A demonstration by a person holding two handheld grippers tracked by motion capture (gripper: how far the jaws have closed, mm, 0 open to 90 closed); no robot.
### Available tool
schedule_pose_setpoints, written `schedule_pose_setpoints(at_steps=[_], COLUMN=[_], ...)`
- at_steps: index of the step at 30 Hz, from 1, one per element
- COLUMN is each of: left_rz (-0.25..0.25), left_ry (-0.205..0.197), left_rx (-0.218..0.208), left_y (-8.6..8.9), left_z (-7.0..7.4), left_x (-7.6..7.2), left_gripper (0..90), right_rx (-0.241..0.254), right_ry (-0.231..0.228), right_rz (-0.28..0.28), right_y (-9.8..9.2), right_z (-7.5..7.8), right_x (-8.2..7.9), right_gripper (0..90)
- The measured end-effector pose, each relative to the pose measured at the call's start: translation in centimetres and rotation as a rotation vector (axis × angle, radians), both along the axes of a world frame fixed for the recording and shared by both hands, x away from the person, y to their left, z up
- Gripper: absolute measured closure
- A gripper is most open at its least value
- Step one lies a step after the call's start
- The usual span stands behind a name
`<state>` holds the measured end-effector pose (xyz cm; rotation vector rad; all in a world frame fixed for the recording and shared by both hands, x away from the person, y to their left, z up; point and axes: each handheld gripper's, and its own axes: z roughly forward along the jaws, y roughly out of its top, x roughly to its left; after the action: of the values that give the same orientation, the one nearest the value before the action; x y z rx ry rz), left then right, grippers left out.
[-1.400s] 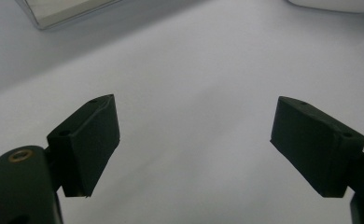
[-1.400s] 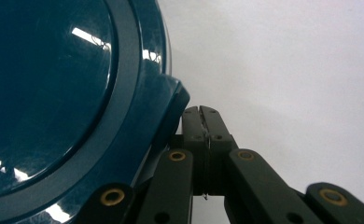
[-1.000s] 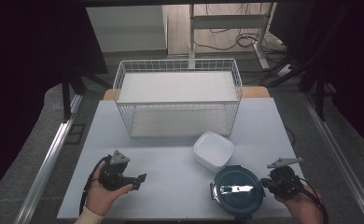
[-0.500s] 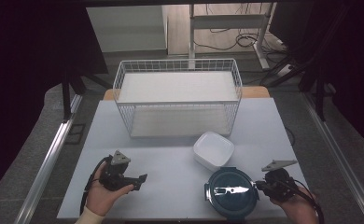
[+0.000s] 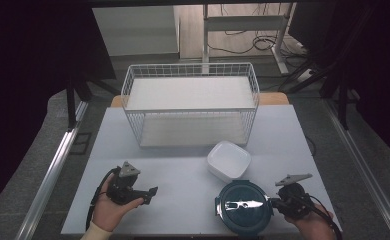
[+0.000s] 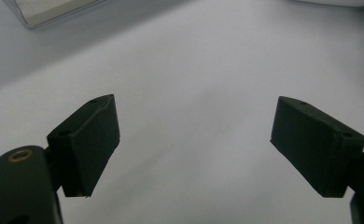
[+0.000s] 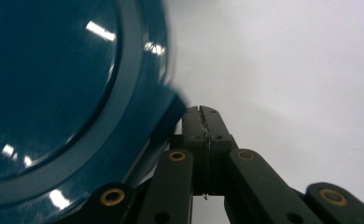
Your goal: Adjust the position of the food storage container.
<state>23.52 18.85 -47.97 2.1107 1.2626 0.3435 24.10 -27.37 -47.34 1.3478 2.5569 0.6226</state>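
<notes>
A: Teal lid (image 5: 243, 204) is seen at the table's near edge, toward the near right corner, lying flat. White bowl (image 5: 228, 159) sits just beyond it, wire basket (image 5: 190, 107) further back at the far edge.

B: Right gripper (image 5: 274, 201)?

A: Jaws are pressed together, nothing seen between them. In the right gripper view the closed tips (image 7: 202, 113) are set against the lid's rim (image 7: 138, 126), at a small tab on its edge. No clamp on the lid can be made out, only contact from the side.

B: Direction of lid from the gripper?

A: Lid lies on the side toward the table's left edge, level with the gripper. The round lid has no long axis. The right hand (image 5: 310, 225) is held low near the near right corner, gripper pointed along the near edge. It is by far the nearer one.

B: Left?

A: Left gripper (image 5: 152, 192) is held wide open and empty over bare table (image 5: 183, 170), near the near left corner, well apart from the lid. The hand is cupped under it, jaws pointed toward the lid.

B: So a sideways push is judged likely, with sliding off the tab as the risk.
</notes>
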Motion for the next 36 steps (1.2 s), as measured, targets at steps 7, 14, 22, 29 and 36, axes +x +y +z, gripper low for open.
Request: schedule_pose_setpoints(at_steps=[7,14,22,29,36], left_rz=[-0.001,-0.009,-0.005,-0.008,-0.004], left_ry=[-0.001,0.001,0.002,0.003,0.003], left_rx=[-0.002,0.002,0.002,0.003,0.003], left_y=[0.0,-0.3,-0.2,-0.3,-0.1], left_z=[0.0,0.0,-0.1,-0.1,-0.1], left_x=[0.0,0.1,0.1,0.1,0.1], left_gripper=[15.2,15.2,15.2,15.2,15.2], right_rx=[0.012,0.014,0.011,0.014,0.103], right_ry=[0.015,0.023,0.036,0.031,0.063], right_rz=[-0.03,-0.033,-0.017,0.0,0.011], right_y=[0.0,0.7,2.3,4.0,3.0], right_z=[0.4,0.3,0.3,0.2,-0.1], right_x=[-0.9,-1.2,-1.5,-1.7,-2.3], right_gripper=[89.6,89.6,89.6,89.6,89.6])
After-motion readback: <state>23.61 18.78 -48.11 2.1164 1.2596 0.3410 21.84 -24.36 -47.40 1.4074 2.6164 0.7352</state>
